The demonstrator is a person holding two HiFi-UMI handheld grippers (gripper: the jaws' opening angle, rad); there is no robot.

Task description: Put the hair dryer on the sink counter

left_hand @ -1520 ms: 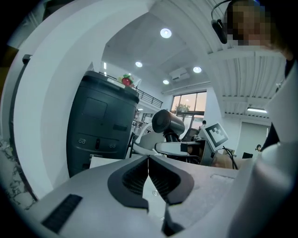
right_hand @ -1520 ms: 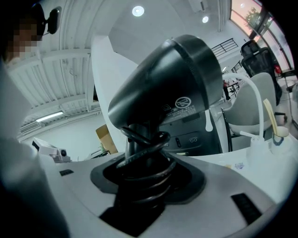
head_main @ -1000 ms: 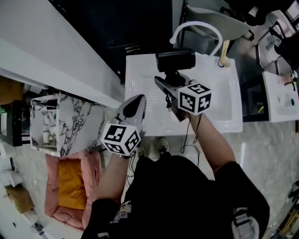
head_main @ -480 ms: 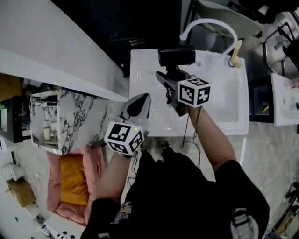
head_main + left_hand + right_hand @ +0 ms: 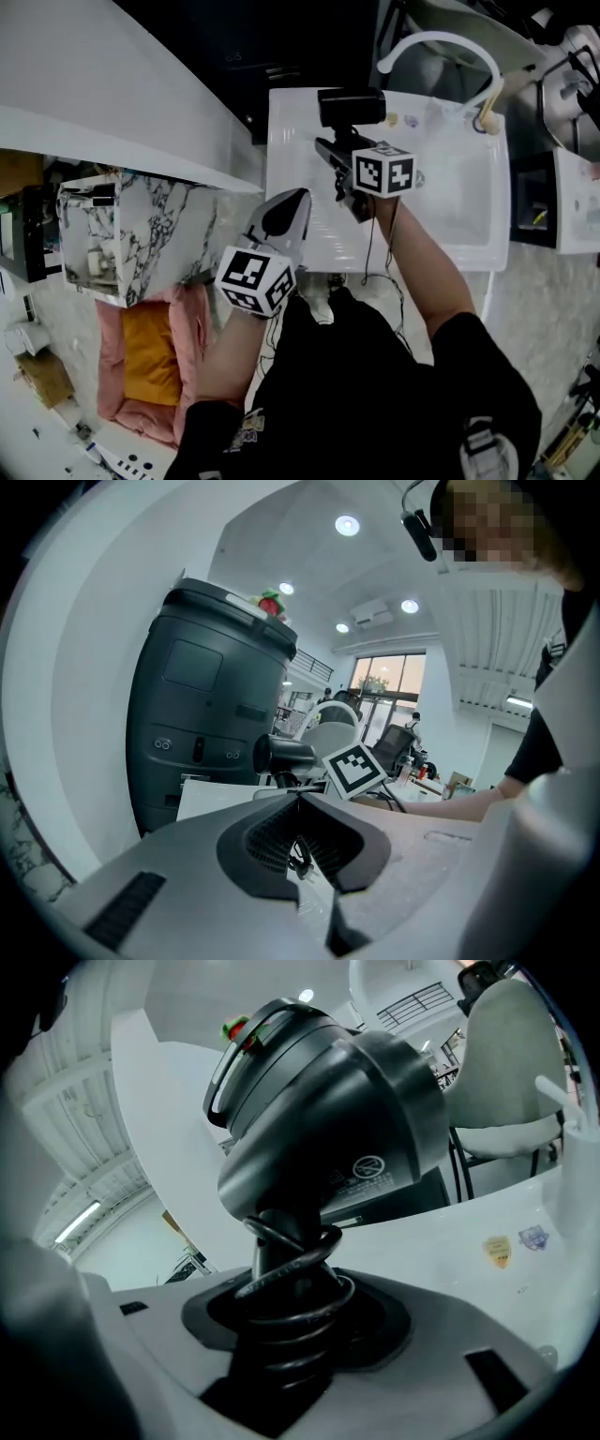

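Note:
A black hair dryer (image 5: 352,106) hangs over the back left of the white sink counter (image 5: 292,150). My right gripper (image 5: 339,157) is shut on its handle, which has the cord wound round it (image 5: 286,1283). The dryer's barrel (image 5: 328,1119) fills the right gripper view, above the jaws. My left gripper (image 5: 281,217) hovers at the counter's front left corner, shut and with nothing in it. In the left gripper view its jaw tips (image 5: 298,799) meet, and beyond them are the dryer (image 5: 284,755) and the right gripper's marker cube (image 5: 354,768).
A white arched faucet (image 5: 441,45) stands at the sink's back, with a pale brush handle (image 5: 487,111) by the back right corner. A tall dark bin (image 5: 211,714) sits behind the counter. On the floor to the left are a marble-patterned box (image 5: 150,239) and a pink and orange cushion (image 5: 141,361).
The head view has shifted a little. The right gripper still holds the dryer over the sink's back left, slightly nearer the left edge. The left gripper has barely moved.

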